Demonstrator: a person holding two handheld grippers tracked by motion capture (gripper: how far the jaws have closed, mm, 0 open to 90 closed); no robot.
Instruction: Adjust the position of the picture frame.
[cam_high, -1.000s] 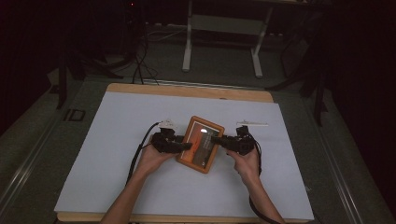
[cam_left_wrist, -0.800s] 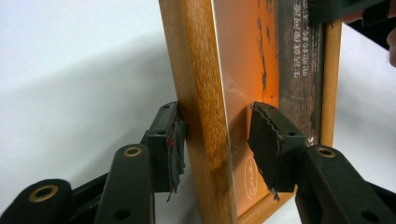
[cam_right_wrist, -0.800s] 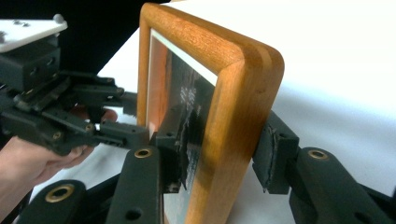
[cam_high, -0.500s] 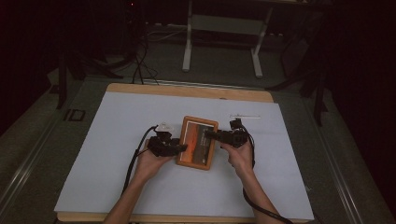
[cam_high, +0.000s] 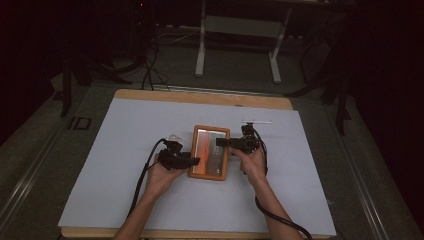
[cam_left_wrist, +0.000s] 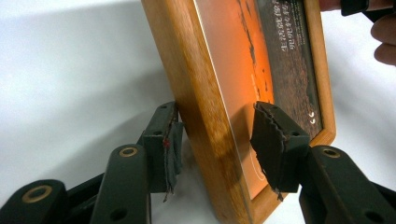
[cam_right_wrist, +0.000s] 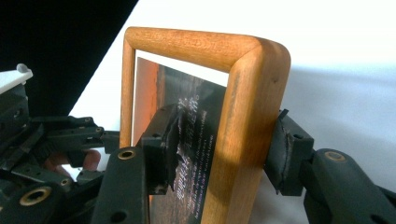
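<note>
since the wooden frame (cam_high: 210, 152) lies mid-mat on the white sheet (cam_high: 120, 145), i straddle its edges from both sides. left gripper (cam_left_wrist: 217, 147) jaws open around the near rail, not pinching. right gripper (cam_right_wrist: 224, 151) clamps the far corner, prob. to lift it.

Counted on the white-covered tabletop (cam_high: 125, 165): one rectangular wooden picture frame (cam_high: 209, 152) with an orange-and-dark print behind glass. Two black two-jaw grippers, a left gripper (cam_high: 195, 161) and a right gripper (cam_high: 220, 142), one per hand. Two hands, a left hand (cam_high: 162, 175) and a right hand (cam_high: 251, 161). One thin white stick-like object (cam_high: 257, 121) near the far right side, too small to identify. Beyond the tabletop, one white metal stand (cam_high: 239, 37) with two upright legs. One small dark square item (cam_high: 80, 123) on the floor at left.
</note>
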